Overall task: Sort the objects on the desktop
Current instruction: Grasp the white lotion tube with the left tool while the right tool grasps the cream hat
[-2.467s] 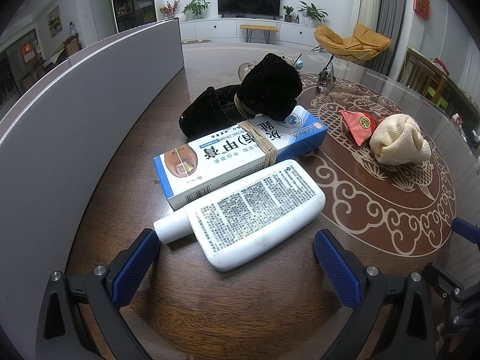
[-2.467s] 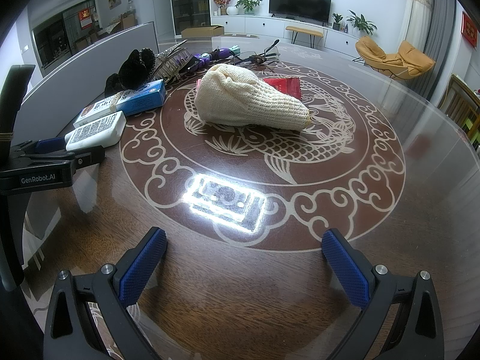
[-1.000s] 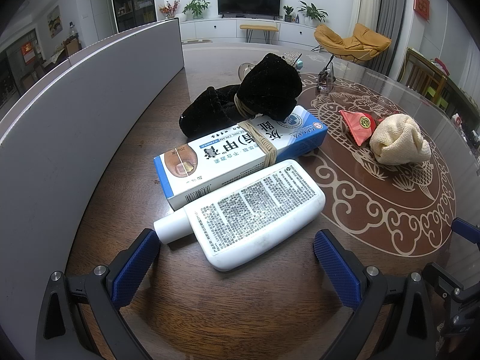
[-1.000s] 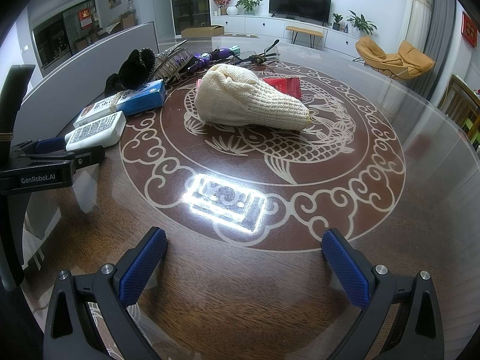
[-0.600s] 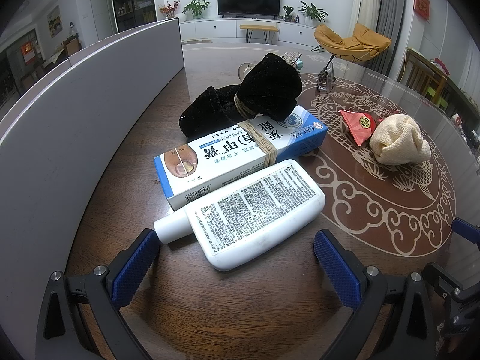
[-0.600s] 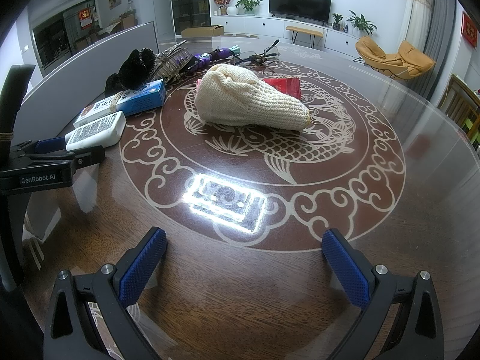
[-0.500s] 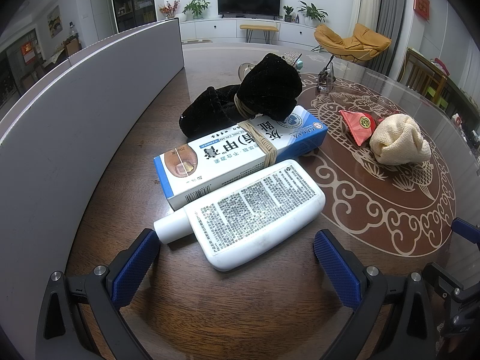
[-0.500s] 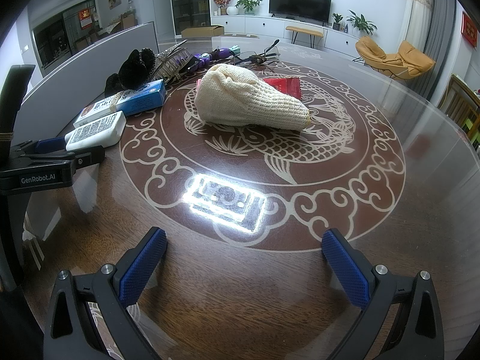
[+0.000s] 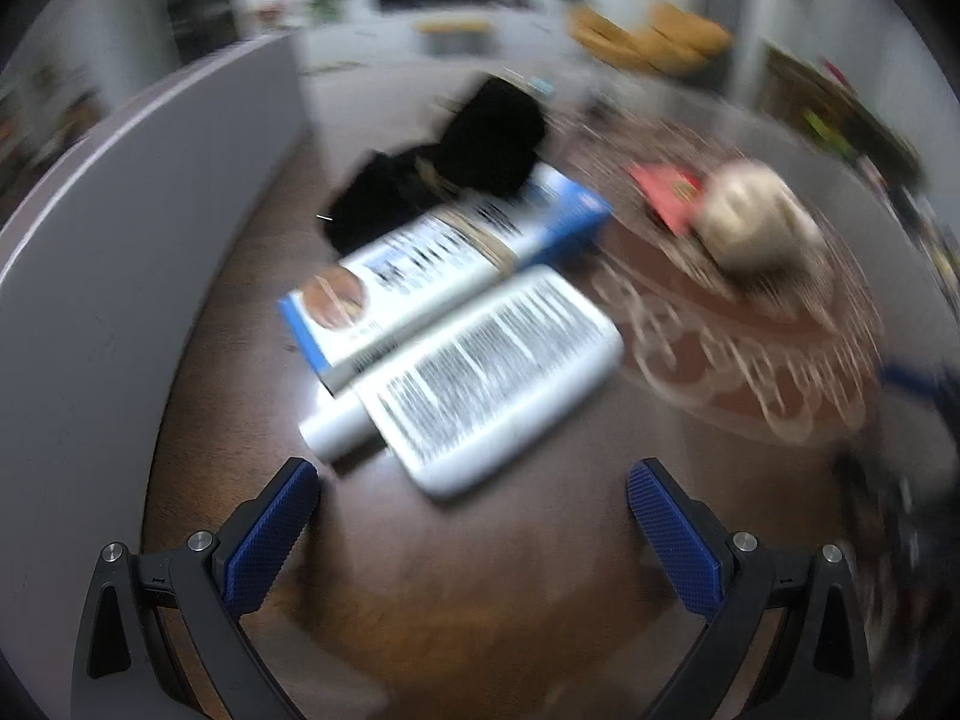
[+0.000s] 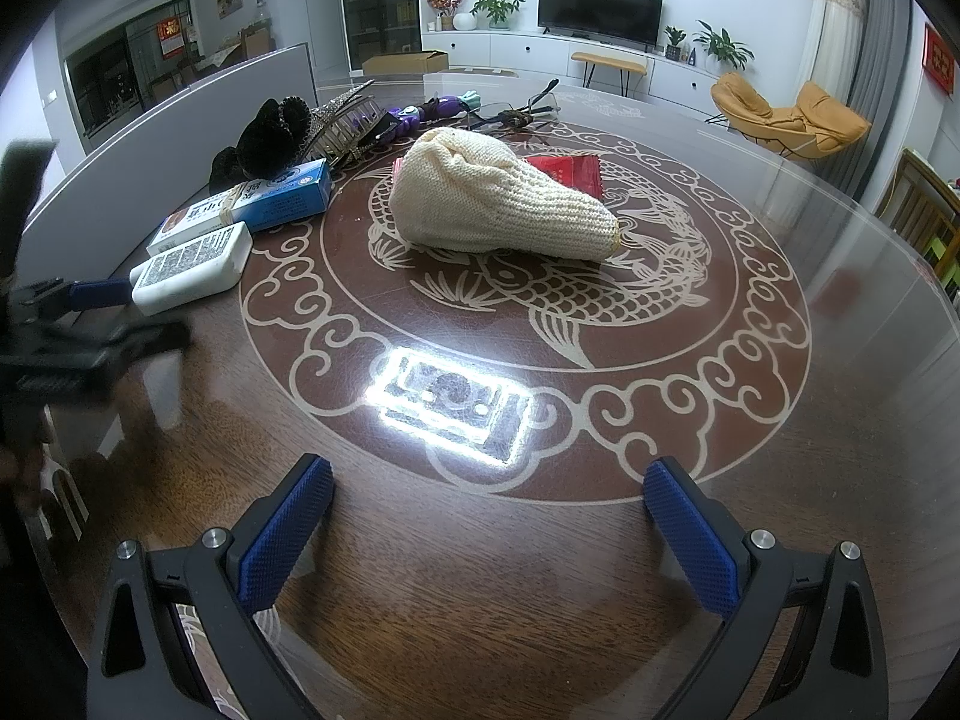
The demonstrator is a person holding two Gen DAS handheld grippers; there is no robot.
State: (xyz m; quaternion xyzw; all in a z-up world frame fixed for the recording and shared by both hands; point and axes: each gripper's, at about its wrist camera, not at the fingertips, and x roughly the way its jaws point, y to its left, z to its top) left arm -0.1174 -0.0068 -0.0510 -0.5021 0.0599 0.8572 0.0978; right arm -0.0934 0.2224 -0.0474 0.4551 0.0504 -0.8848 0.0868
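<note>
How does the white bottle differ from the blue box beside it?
The white bottle is plain white with rounded corners and a block of dark print; the blue box is blue and white, square-edged, with a band around its middle. The bottle lies nearer the left gripper; the box lies behind it, a black item against its far side. Both lie flat, side by side, on the table.

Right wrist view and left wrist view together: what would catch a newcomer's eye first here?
In the right wrist view, the cream knitted hat lies in the middle of the table's carp medallion, partly covering a red packet. At the left edge, a white bottle lies beside a blue-and-white box, the open left gripper facing them. The left wrist view is motion-blurred; the right gripper is open over bare table.
</note>
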